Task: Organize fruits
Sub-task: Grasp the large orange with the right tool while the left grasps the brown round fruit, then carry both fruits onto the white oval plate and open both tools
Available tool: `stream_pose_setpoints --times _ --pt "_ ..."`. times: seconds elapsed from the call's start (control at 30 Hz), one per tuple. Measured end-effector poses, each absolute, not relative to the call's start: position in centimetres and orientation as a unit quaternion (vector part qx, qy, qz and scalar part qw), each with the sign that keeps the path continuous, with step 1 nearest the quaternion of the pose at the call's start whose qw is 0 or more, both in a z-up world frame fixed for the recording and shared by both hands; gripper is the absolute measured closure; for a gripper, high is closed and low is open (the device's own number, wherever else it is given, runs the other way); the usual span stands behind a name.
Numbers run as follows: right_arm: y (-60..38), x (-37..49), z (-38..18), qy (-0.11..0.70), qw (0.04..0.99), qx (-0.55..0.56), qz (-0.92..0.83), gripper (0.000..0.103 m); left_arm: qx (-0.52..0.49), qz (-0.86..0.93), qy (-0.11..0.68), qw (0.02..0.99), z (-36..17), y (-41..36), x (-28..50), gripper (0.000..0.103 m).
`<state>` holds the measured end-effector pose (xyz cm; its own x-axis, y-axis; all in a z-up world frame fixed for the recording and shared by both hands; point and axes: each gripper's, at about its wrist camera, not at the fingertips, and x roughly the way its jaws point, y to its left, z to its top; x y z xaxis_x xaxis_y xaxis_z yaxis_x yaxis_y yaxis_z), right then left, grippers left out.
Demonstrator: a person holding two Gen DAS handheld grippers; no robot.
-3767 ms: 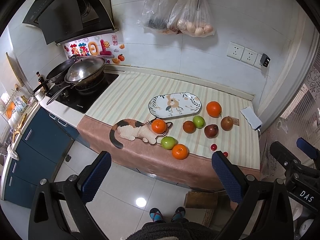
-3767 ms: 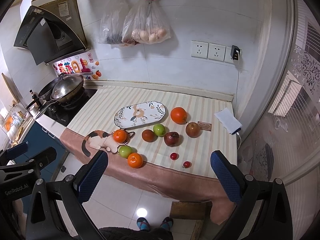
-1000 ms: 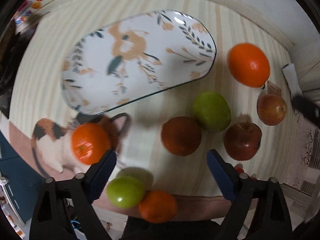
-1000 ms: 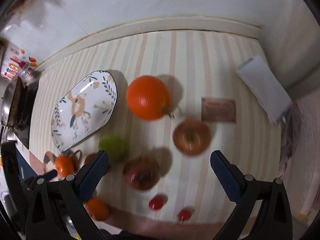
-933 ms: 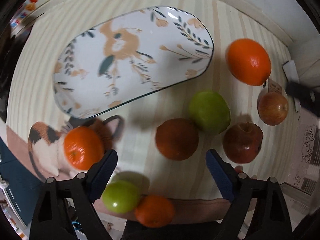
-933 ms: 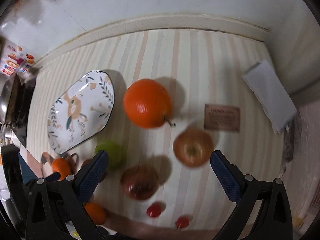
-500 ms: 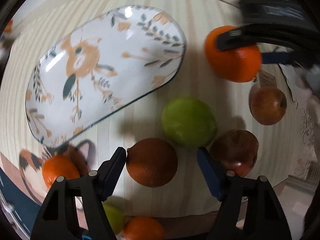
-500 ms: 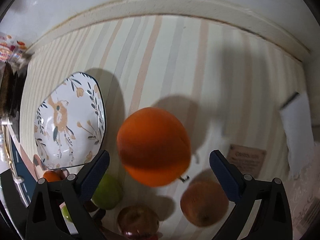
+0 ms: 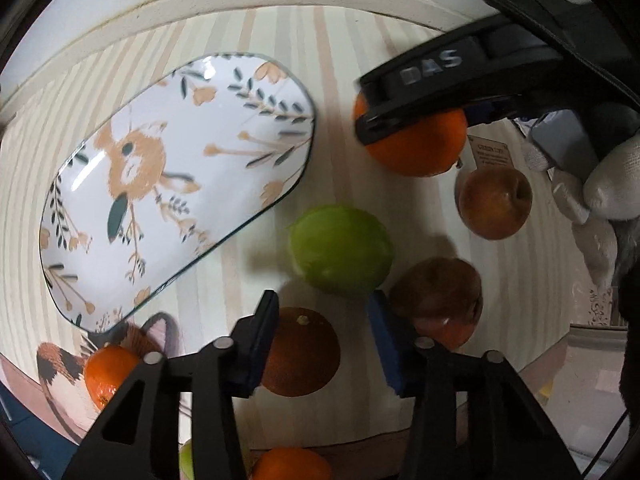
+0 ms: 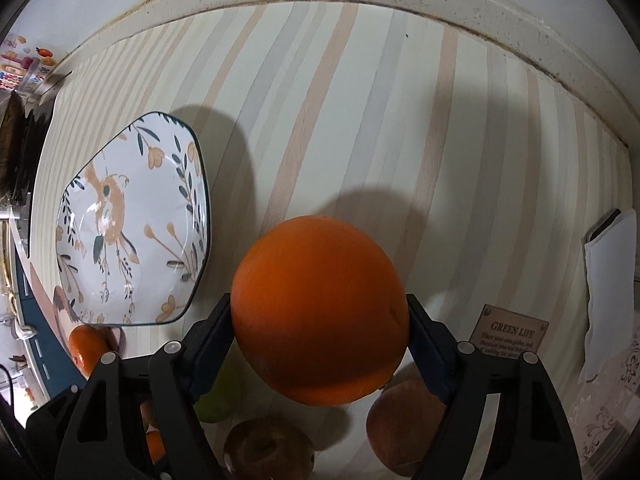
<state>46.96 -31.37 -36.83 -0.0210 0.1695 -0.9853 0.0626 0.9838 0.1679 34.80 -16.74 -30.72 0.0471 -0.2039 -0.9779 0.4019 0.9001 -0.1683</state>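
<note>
- Striped cloth [image 10: 320, 92] covers a counter against a white wall; the fruits lie loose on it beside a floral plate [image 9: 168, 184], which holds nothing
- Left gripper [image 9: 324, 344] has its fingers spread around a dark orange [image 9: 300, 352]; one pad looks to touch it, the other stands just off, so it is not yet pinched
- Before closing, centre that fruit between the pads; a green apple [image 9: 340, 252] and a red apple [image 9: 440, 300] crowd the far side and could be nudged
- Right gripper [image 10: 320, 328] pinches the big orange [image 10: 320, 308] at its widest, both pads pressed on
- Judging by the hold, lift it straight up, carry it left, and set it on the plate's flat middle so it cannot roll
</note>
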Motion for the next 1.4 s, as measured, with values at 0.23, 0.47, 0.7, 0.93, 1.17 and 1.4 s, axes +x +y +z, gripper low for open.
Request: stream_pose_setpoints --times 0.23,0.47,0.7,0.93,1.17,1.4 --pt "-31.7 45.7 -36.6 0.708 0.7 0.088 0.033 0.021 0.027 -0.195 0.697 0.689 -32.5 -13.1 34.8 0.057" --pt "-33.2 45.1 -36.5 0.715 0.69 0.108 0.031 0.021 -0.022 -0.197 0.722 0.663 -32.9 -11.3 34.6 0.057" --pt "-33.3 44.3 -36.5 0.719 0.686 0.107 0.032 0.02 -0.004 -0.193 0.739 0.646 -32.0 -10.5 33.5 0.055" --pt "-31.9 44.7 -36.3 0.716 0.689 0.109 0.032 0.02 0.023 -0.172 0.757 0.629 -34.3 -11.8 33.5 0.049" --pt "-31.7 45.2 -35.9 0.714 0.693 0.096 0.029 0.02 0.027 -0.168 0.755 0.634 -36.1 -13.1 33.0 0.05" --pt "-31.3 45.0 -35.6 0.698 0.711 0.076 0.025 0.024 0.042 -0.167 0.73 0.661 -35.3 -14.1 32.0 0.052"
